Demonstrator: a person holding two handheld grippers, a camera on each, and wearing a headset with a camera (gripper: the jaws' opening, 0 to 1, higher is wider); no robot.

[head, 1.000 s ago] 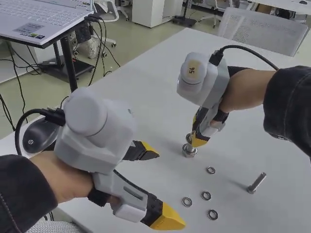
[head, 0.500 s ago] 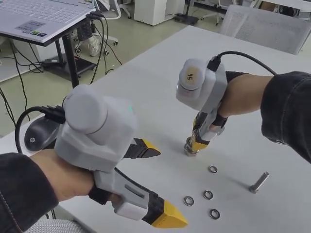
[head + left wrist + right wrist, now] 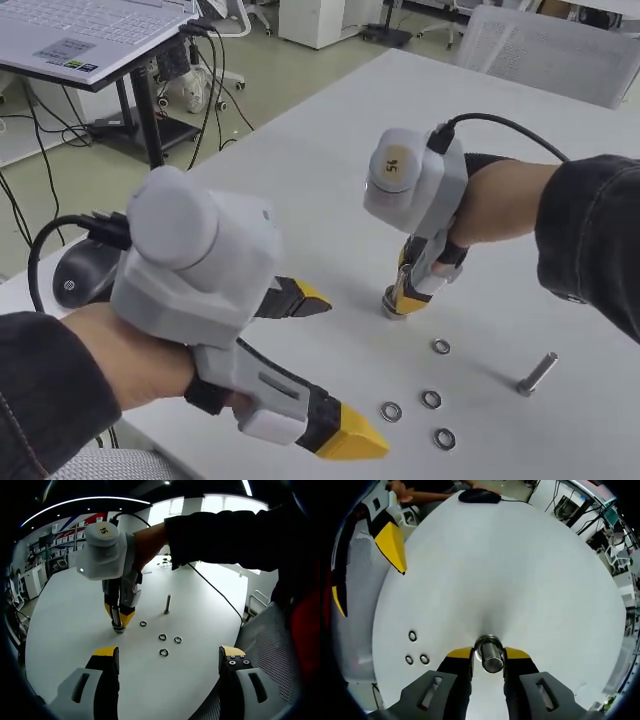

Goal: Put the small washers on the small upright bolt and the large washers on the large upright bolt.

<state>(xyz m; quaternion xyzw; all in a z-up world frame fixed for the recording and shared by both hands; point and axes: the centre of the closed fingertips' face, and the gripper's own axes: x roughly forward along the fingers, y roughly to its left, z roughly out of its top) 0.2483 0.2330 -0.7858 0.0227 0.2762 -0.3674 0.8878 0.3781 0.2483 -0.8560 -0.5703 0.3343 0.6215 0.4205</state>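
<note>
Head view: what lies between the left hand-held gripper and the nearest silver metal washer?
Just bare white table between left hand-held gripper and that washer, head view.

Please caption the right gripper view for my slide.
Right gripper shut on a bolt upon the white table, three washers lying nearby.

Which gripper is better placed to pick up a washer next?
Left. The left gripper is open and free, its tips close to the loose washers. The right gripper is shut on the upright bolt, apparently steadying it.
</note>
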